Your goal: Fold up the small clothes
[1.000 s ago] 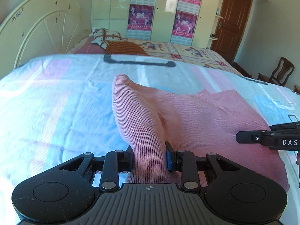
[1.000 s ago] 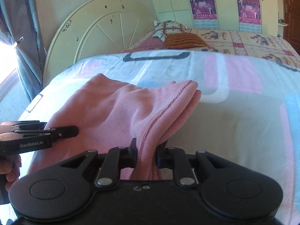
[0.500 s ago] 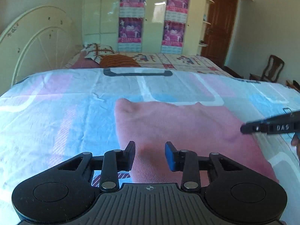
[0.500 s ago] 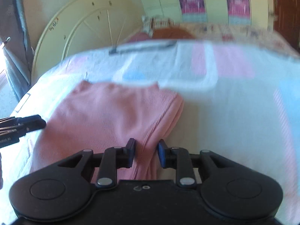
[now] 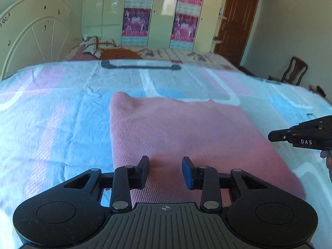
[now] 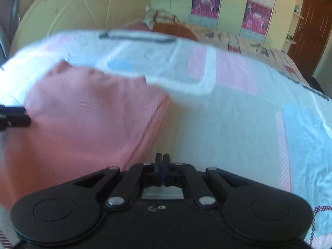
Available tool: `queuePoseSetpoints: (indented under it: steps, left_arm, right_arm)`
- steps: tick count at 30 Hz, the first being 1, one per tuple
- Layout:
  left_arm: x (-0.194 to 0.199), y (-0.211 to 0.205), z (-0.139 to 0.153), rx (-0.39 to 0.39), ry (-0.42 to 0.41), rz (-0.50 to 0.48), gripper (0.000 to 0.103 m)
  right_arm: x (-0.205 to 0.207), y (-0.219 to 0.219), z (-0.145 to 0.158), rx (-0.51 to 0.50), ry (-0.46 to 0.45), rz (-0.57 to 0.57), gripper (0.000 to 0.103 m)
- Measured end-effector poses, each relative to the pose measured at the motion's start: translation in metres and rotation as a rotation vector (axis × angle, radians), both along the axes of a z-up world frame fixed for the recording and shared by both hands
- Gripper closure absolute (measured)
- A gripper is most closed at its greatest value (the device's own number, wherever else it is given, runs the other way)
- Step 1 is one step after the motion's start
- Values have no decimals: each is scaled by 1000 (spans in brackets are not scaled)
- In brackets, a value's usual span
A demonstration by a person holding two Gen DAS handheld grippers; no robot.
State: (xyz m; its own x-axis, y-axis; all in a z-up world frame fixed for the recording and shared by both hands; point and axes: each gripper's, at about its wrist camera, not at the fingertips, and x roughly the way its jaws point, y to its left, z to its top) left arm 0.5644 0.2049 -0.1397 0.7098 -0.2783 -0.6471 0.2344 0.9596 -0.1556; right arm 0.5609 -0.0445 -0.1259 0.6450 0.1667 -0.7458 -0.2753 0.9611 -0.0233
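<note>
A pink knit garment (image 5: 186, 132) lies folded flat on the bed, and also shows in the right wrist view (image 6: 87, 116). My left gripper (image 5: 165, 171) is open and empty, just above the garment's near edge. My right gripper (image 6: 162, 161) is shut and empty, off the garment's right edge over the sheet. The right gripper shows from the side in the left wrist view (image 5: 300, 137). The left gripper's tip shows at the left edge of the right wrist view (image 6: 12, 116).
The bed sheet (image 5: 51, 114) has pink, blue and white blocks. A cream headboard (image 5: 31, 37) stands at the left. A second bed with pillows (image 5: 108, 49), wardrobes (image 5: 161, 10), a brown door (image 5: 234, 25) and a wooden chair (image 5: 294, 70) lie beyond.
Both grippers let go of the garment, which dropped flat on the bed. The left jaws opened and drew back. The right gripper pulled off to the right and shut empty.
</note>
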Motion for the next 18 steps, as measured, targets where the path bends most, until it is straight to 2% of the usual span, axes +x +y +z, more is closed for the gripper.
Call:
queuePoseSetpoints:
  steps: [2,4,5,8,10,11,13,15,18]
  left_arm:
    - [-21,1,9,-15,-22,9,71]
    - [-39,-2,8,-20,-11,12,82]
    - [-46,-4,6,-17,1,15,87]
    - [-65,-12,-3,46,24,33,89]
    - [-73,-13,-9,42,68,49,91]
    - [-75,-14,-14,61,90,52,94]
    - [-80,-15,-24,90,119,67,97]
    - [-87,-11,-22,67,112,83,98]
    - [-101,-13,-15,96,85,95,98]
  right_arm:
    - [-17,1,20,53,-47,39,97]
    - [-32,12,27,70,-32,127,97]
    - [-39,20,26,52,-25,168,96]
    - [-53,34,16,-6,-1,239,97]
    - [-60,36,6,-73,20,231,99]
    - [-60,34,0,-104,31,215,103]
    - [-63,26,-8,-154,30,163,102]
    - [-66,19,-6,-145,33,121,100]
    - [-85,14,12,-52,-17,145,99]
